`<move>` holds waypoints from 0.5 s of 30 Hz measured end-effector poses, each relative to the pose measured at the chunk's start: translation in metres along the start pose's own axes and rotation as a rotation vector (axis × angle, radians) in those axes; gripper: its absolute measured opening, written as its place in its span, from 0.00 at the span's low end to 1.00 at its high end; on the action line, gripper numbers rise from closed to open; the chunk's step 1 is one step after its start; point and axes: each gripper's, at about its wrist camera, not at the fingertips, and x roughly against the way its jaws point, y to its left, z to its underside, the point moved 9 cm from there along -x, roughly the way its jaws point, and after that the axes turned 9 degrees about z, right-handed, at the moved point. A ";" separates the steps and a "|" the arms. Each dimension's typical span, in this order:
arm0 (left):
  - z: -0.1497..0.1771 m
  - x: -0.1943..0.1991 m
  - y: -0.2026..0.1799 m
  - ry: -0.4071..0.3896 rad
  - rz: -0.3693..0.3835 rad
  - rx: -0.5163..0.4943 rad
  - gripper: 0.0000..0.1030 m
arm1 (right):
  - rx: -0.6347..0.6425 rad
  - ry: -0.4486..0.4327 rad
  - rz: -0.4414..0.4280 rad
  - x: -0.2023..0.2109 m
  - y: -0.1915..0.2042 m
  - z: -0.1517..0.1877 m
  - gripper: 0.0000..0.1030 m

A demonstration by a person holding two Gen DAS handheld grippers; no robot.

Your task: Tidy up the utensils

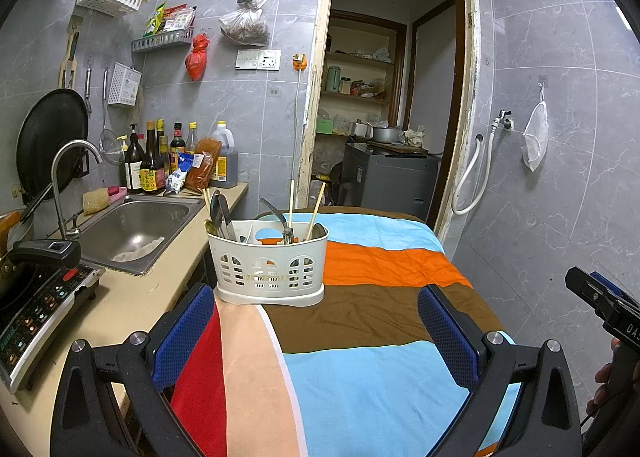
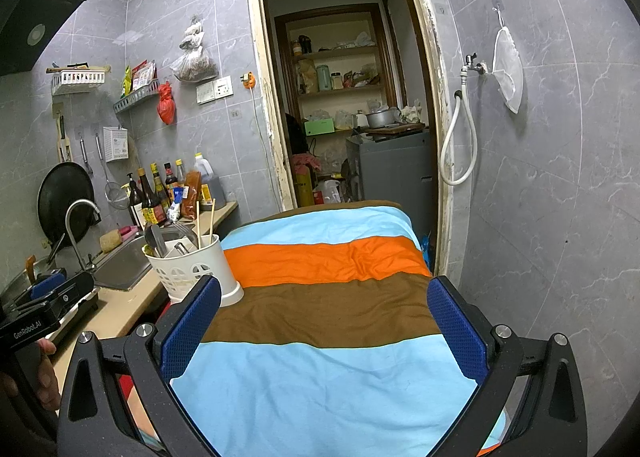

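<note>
The white caddy stands at the striped surface's left edge, holding chopsticks, spoons and a fork. Left gripper and right gripper fingers are spread, empty.

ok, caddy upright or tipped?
Upright. The caddy sits flat on its base on the striped cloth, and the chopsticks and other utensils stand up out of its top.
</note>
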 end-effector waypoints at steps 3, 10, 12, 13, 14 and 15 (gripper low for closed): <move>0.000 0.000 0.000 -0.001 0.001 -0.001 0.99 | 0.000 -0.001 0.001 0.000 0.000 -0.001 0.99; 0.000 0.000 0.001 0.000 0.001 0.001 0.99 | -0.001 0.000 0.001 0.000 0.001 -0.001 0.99; 0.000 0.000 0.001 0.000 0.001 0.000 0.99 | 0.000 0.001 0.001 0.000 0.001 -0.001 0.99; 0.000 0.000 0.001 0.001 0.001 0.001 0.99 | -0.001 0.002 0.001 0.000 0.001 -0.001 0.99; 0.000 0.000 0.001 0.001 0.001 0.001 0.99 | -0.001 0.003 0.001 0.000 0.001 0.000 0.99; 0.000 0.000 0.002 -0.001 0.001 0.001 0.99 | -0.001 0.001 0.001 0.000 0.001 -0.001 0.99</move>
